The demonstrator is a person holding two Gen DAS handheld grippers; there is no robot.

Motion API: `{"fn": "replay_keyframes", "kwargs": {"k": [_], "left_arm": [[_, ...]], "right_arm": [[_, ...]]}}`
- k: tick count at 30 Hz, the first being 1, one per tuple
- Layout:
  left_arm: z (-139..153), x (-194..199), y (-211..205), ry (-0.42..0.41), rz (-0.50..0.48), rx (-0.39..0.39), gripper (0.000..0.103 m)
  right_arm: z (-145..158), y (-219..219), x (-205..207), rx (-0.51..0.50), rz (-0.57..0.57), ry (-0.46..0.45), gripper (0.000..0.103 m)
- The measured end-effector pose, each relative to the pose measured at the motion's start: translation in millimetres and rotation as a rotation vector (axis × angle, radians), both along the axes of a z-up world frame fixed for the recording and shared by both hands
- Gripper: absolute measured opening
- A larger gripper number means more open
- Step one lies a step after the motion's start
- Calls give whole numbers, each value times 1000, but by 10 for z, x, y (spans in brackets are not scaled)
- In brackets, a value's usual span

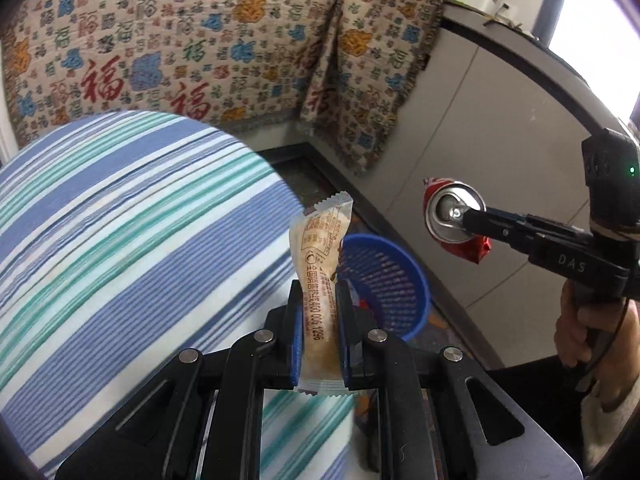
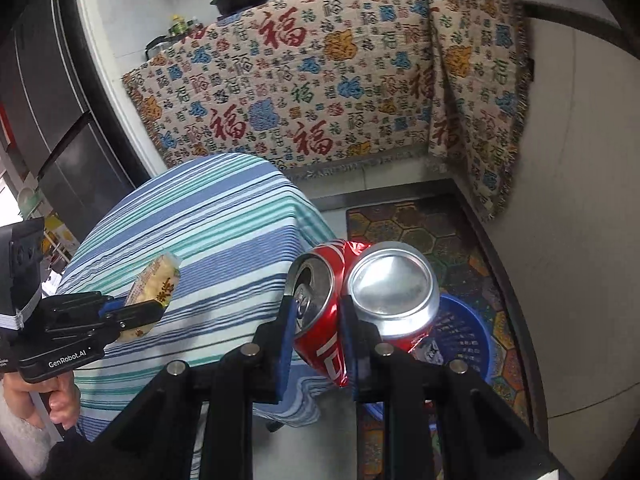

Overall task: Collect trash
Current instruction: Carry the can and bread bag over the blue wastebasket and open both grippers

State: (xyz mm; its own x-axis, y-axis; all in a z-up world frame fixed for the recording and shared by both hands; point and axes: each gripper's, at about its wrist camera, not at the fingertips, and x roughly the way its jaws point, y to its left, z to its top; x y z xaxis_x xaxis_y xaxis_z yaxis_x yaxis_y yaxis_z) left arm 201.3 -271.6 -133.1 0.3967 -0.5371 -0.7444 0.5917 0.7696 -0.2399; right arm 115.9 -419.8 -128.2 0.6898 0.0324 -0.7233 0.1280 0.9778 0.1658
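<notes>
- Left gripper (image 1: 318,300): jaws nearly closed, pads clamped on a snack wrapper (image 1: 322,248); wrapper stands upright between the pads, its crimped top end clear above them, its bottom end below.
- Right gripper (image 2: 316,320): jaws nearly closed, pinching a crushed red can (image 2: 352,296) at its folded middle; open top to the left of the pads, silver base to the right.
- Blue basket (image 1: 404,280): on the patterned mat (image 2: 448,232), beyond and below both grippers; some litter lies inside.
- Striped tablecloth (image 1: 120,220): left of both grippers, near.
- Patterned blanket (image 2: 320,92): draped over the far counter and its right corner.
</notes>
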Motion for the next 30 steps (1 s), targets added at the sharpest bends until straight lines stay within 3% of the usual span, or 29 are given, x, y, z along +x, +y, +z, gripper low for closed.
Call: {"fn": "replay_keyframes", "kwargs": {"k": [6, 14, 28, 29, 30], "left_arm": [[-168, -59, -758, 41, -84, -25, 13], [-456, 27, -1363, 79, -111, -24, 13], [-850, 224, -1746, 118, -116, 11, 15], [-891, 250, -1769, 121, -112, 14, 24], [-937, 279, -1800, 132, -118, 4, 49]], "right_arm": [[-121, -523, -158, 6, -64, 10, 22], [-445, -1040, -153, 48, -119, 64, 22], [-971, -1522, 52, 176, -191, 148, 25], [-1016, -1548, 77, 187, -195, 155, 25], [-1081, -1572, 93, 198, -208, 173, 31]]}}
